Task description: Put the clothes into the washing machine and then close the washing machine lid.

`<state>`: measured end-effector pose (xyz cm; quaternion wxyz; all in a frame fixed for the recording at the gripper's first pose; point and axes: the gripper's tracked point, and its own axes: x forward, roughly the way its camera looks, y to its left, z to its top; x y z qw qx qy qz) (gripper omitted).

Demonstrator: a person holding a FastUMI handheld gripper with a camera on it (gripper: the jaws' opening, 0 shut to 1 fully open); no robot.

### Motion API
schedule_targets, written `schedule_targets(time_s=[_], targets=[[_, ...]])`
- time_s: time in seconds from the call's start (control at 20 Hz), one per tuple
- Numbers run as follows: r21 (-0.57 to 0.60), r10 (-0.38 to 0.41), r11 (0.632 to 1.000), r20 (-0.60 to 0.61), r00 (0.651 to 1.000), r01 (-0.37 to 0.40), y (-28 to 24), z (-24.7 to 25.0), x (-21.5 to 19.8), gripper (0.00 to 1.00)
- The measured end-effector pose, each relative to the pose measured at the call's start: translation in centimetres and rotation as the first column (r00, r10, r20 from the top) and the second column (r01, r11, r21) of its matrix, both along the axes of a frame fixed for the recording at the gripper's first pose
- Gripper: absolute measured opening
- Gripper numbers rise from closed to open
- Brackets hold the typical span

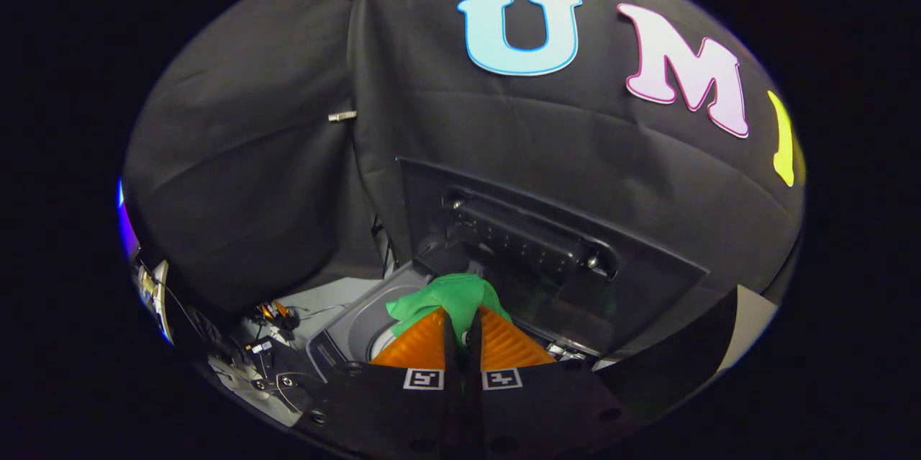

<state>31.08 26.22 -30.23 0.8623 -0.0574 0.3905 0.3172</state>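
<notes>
A green piece of clothing (447, 300) is pinched between my two orange fingers (421, 345), bunched up just ahead of their tips. My gripper (460, 334) is shut on it and holds it over the washing machine's open top (360, 334), whose grey rim and pale drum opening show below and left of the fingers. The machine's dark lid (547, 251) stands raised beyond the cloth, leaning back against the booth wall, with its handle bar across the inner face.
Cables and small gear (270, 316) lie on the pale floor to the left of the machine. The black cloth wall (252, 179) hangs close behind and beside the washer.
</notes>
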Motion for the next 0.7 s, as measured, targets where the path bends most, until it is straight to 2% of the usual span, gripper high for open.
schedule_targets(time_s=[0.35,0.45,0.7], targets=[[-0.067,-0.028,0.998,-0.14,0.99,0.018,-1.2,-3.9,-0.5,0.06],[-0.069,-0.018,0.998,-0.153,0.988,0.007,-1.2,-3.9,-0.9,0.13],[-0.046,-0.018,0.999,-0.143,0.989,0.011,-1.1,-3.6,-0.7,0.99]])
